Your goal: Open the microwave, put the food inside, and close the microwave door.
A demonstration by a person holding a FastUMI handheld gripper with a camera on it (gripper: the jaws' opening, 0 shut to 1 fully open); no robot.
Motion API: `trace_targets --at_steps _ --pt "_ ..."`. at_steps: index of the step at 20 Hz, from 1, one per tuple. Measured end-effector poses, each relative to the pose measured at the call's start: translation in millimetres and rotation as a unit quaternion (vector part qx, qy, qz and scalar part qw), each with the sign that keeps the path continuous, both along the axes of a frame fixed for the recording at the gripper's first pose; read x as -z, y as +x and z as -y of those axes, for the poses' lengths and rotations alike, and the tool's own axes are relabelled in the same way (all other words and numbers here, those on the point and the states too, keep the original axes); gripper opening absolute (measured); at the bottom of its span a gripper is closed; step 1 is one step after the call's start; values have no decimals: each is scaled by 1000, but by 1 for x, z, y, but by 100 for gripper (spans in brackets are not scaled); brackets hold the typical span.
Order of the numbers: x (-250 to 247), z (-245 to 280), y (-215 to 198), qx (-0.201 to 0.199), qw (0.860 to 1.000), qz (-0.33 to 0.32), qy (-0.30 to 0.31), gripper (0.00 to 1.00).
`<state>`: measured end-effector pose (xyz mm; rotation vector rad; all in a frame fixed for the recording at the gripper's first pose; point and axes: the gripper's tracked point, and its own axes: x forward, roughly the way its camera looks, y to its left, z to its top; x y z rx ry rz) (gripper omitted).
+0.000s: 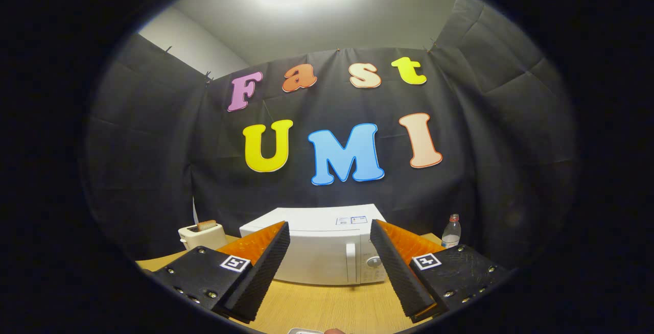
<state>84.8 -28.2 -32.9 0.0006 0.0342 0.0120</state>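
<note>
gripper view | my gripper (329, 260) spread wide, holding nothing | microwave (317, 244) at 12 o'clock beyond fingers, door shut, handle (350, 262) toward 1 o'clock | toaster (202, 235) at 10, bottle (451, 232) at 2 | step: opening not yet begun | next: reach handle, pull

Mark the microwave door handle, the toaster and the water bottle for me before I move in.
microwave door handle (350, 262): gripper view, middle of the upright bar, beyond the open fingers.
toaster (203, 237): gripper view, front face, left of the microwave.
water bottle (451, 234): gripper view, clear body, right of the microwave.
</note>
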Motion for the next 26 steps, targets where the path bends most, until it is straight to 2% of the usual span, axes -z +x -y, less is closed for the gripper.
trace_targets --at_steps 9,22,24,26 --pt "64 13 72 -13 999 -51 -9 100" --pt "150 32 142 -5 993 -117 -25 99" --pt "163 37 148 2 991 -130 -29 92" --pt "176 39 153 4 989 -143 -29 90"
